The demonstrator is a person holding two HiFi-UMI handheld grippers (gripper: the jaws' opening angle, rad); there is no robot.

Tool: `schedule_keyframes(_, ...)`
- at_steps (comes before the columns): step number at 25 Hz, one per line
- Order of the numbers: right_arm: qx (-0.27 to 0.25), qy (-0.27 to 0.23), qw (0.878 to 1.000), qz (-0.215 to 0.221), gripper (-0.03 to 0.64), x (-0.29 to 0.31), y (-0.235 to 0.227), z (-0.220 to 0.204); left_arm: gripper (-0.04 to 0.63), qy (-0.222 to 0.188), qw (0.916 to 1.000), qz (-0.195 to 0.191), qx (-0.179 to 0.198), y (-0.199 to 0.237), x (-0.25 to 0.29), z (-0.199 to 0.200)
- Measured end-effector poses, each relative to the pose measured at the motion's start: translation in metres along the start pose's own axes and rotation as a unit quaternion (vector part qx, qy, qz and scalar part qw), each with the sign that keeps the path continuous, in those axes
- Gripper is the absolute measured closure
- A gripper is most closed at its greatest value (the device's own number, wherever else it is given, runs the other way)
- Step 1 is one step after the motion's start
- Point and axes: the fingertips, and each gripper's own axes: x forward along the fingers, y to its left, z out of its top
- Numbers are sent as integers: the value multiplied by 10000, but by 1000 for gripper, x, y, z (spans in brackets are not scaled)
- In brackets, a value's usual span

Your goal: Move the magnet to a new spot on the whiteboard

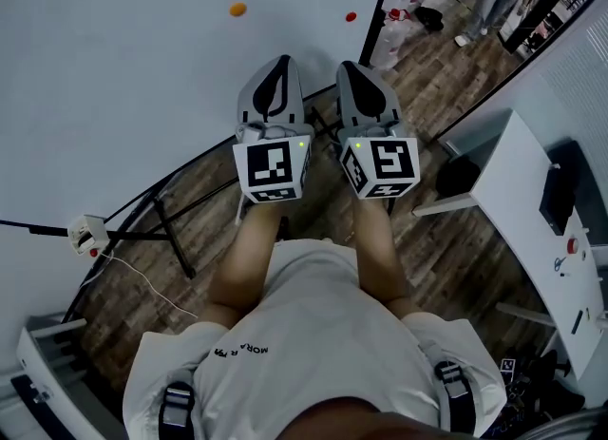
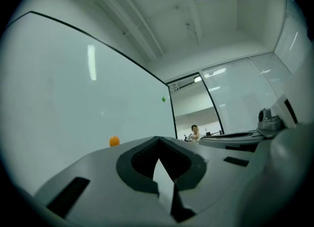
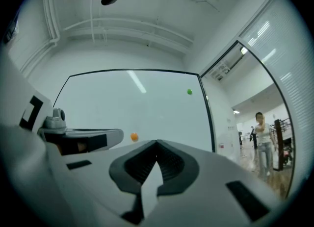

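Small round orange magnet (image 1: 237, 9) clings to white whiteboard (image 1: 114, 77); left gripper (image 1: 275, 64), right gripper (image 1: 350, 67) aimed boardward, well short, jaws clenched empty.

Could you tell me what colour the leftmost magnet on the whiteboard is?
Orange; the small round magnet shows best in the head view.

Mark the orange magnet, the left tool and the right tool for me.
orange magnet (image 1: 237, 9): head view, centre of its round face.
left tool (image 1: 281, 62): head view, the tip where its shut jaws meet.
right tool (image 1: 348, 67): head view, the tip where its shut jaws meet.
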Motion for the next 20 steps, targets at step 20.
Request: schedule_keyframes(20,117,173,9998,-48,604,-13,0,-21,594,141,9984,-528,-148,-26,-17,-21)
